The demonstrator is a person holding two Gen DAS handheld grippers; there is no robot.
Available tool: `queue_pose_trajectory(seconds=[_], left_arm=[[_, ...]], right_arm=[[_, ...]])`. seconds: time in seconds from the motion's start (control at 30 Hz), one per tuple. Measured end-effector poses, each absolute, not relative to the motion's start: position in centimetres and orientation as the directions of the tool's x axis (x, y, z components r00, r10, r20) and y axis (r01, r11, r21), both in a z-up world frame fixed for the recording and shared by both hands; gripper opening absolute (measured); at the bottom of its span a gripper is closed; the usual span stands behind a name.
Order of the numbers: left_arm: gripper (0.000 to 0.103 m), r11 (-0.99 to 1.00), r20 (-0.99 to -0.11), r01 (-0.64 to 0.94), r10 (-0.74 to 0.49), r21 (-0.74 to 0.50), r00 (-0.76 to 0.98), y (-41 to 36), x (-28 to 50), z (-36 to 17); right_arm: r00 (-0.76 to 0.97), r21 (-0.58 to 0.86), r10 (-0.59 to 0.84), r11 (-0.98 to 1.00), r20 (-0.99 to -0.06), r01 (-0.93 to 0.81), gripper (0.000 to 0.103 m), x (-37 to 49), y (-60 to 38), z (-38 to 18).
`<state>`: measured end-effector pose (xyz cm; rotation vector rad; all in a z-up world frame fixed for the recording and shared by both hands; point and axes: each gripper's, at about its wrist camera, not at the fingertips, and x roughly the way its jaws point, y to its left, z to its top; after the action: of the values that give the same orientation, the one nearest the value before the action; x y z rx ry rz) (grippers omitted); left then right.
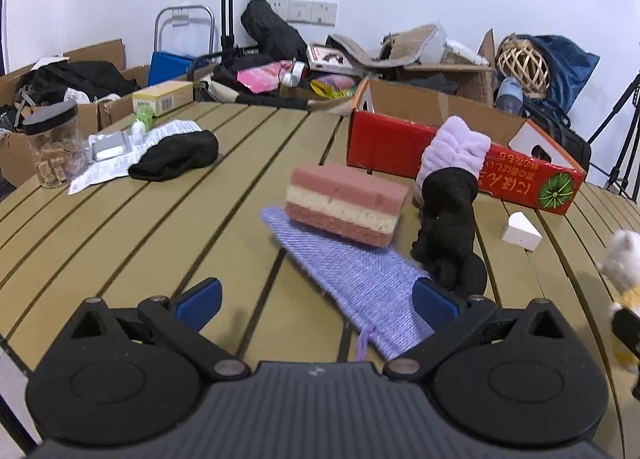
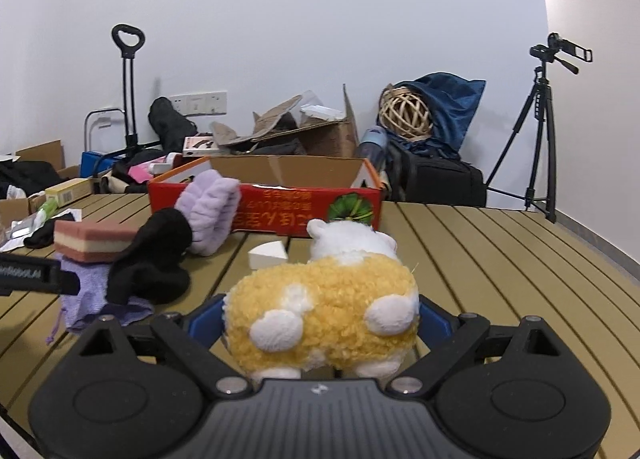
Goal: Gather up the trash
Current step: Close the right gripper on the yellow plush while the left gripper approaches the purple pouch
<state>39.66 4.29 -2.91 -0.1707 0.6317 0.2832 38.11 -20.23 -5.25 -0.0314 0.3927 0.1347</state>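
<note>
Yellow plush toy (image 2: pixel 324 319) apparently pinched by right gripper (image 2: pixel 322 319) — left gripper (image 1: pixel 316 299) spread wide, empty.

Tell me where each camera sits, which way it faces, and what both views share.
Left wrist: on the left gripper, low over the table, facing the sponge; its own jaws show, wide apart, nothing held.
Right wrist: on the right gripper, facing the red box; its jaws flank the plush toy.
Shared: sponge, red box, plush toy.
</note>
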Motion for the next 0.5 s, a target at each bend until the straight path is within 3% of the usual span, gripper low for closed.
queue_pose_trajectory(seconds=[0.17, 0.5], left_arm=[[0.103, 0.940, -0.653, -0.334, 0.210, -0.069, 0.727, 3.9, 41.9, -3.7], [0.102, 0.932, -0.670, -0.357, 0.222, -0.068, 0.708, 2.8, 43.4, -4.6]], right_arm=[[0.916, -0.002, 0.120, 0.991, -0.383, -0.130, 0.095, 37.9, -21.3, -5.2], [0.915, 0.006, 0.144, 0.988, -0.377, -0.153, 0.095, 37.4, -21.7, -5.0]])
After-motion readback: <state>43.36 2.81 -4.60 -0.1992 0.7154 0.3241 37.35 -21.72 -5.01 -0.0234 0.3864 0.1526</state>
